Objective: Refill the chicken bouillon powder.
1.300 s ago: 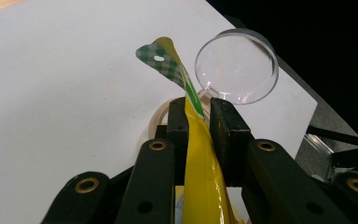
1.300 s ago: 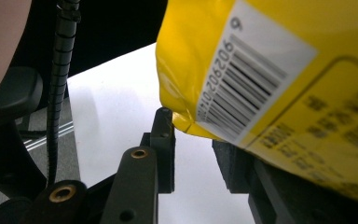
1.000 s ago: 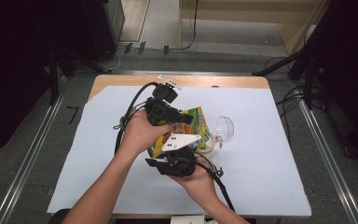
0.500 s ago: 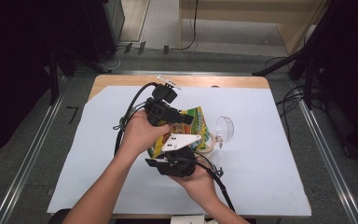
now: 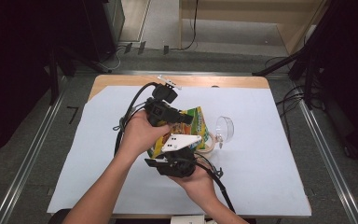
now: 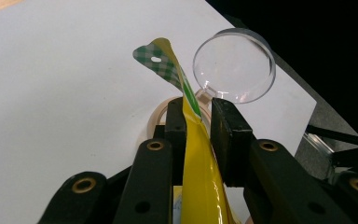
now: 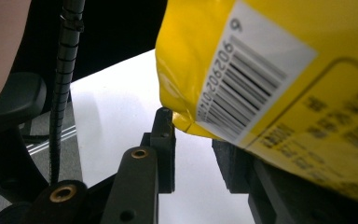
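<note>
2 tools (image 5: 179, 116) (image 5: 177, 151), yellow bag (image 5: 196, 122) pinched between both.

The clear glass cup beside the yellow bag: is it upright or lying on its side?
On its side. The clear glass cup lies on the white sheet, its round rim turned sideways towards the left gripper's camera.

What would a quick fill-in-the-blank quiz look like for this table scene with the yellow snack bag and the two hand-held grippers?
1. The left hand-held gripper pinches the shiny yellow plastic snack bag near its green-and-white ____ top edge.
2. The round clear plastic lid lies on the ____ table cover.
3. The white label on the bag in the right gripper view carries a black ____.

Missing words: checked; white; barcode
</note>
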